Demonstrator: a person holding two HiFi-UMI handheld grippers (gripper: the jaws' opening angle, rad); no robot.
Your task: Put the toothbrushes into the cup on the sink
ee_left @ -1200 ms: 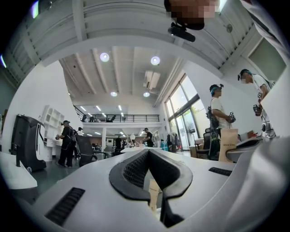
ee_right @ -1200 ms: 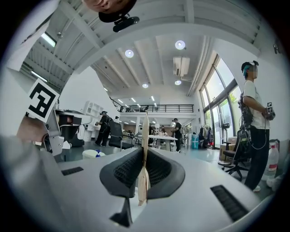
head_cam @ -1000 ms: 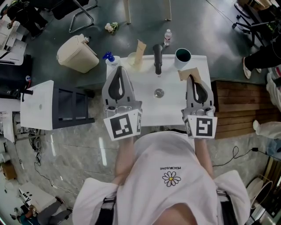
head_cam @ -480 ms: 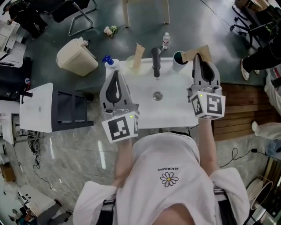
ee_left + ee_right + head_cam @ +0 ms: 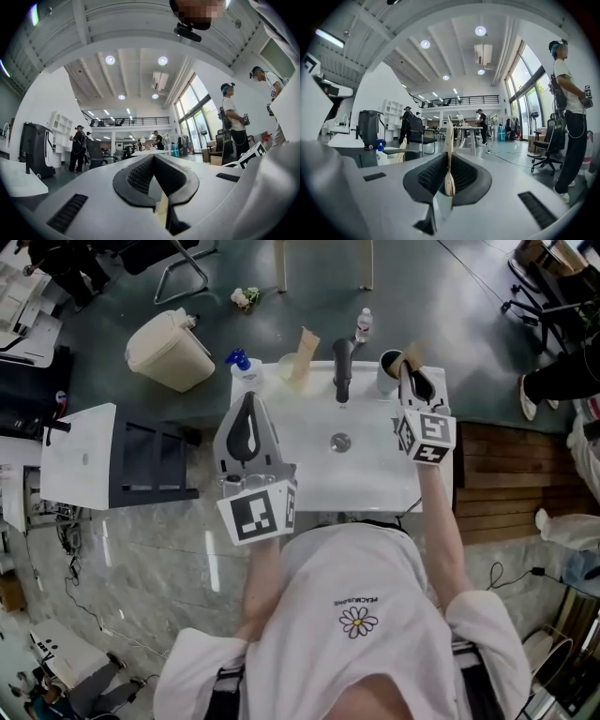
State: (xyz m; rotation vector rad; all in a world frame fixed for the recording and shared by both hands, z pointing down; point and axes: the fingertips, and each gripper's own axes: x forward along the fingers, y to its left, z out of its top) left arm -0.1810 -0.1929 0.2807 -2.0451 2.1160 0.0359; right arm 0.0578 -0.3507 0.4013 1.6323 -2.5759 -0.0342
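My right hand-held gripper point(image 5: 413, 381) pinches a toothbrush point(image 5: 449, 140) upright, right at the cup point(image 5: 385, 373) on the sink's point(image 5: 300, 460) far right corner. I'd centre it over the rim, lower, then let go. The left hand-held gripper point(image 5: 247, 427) is closed, near left. The cup's mouth is half hidden, so I can't tell whether the tip is inside.

The person wears a white T-shirt point(image 5: 375, 559) printed with a small daisy point(image 5: 358, 621) under a line of dark lettering, with dark straps point(image 5: 223, 688) at the shoulders. The left gripper point(image 5: 248, 401) and right gripper point(image 5: 415, 374) are pale grey with black-lined jaws, each carrying a white cube with black square markers.
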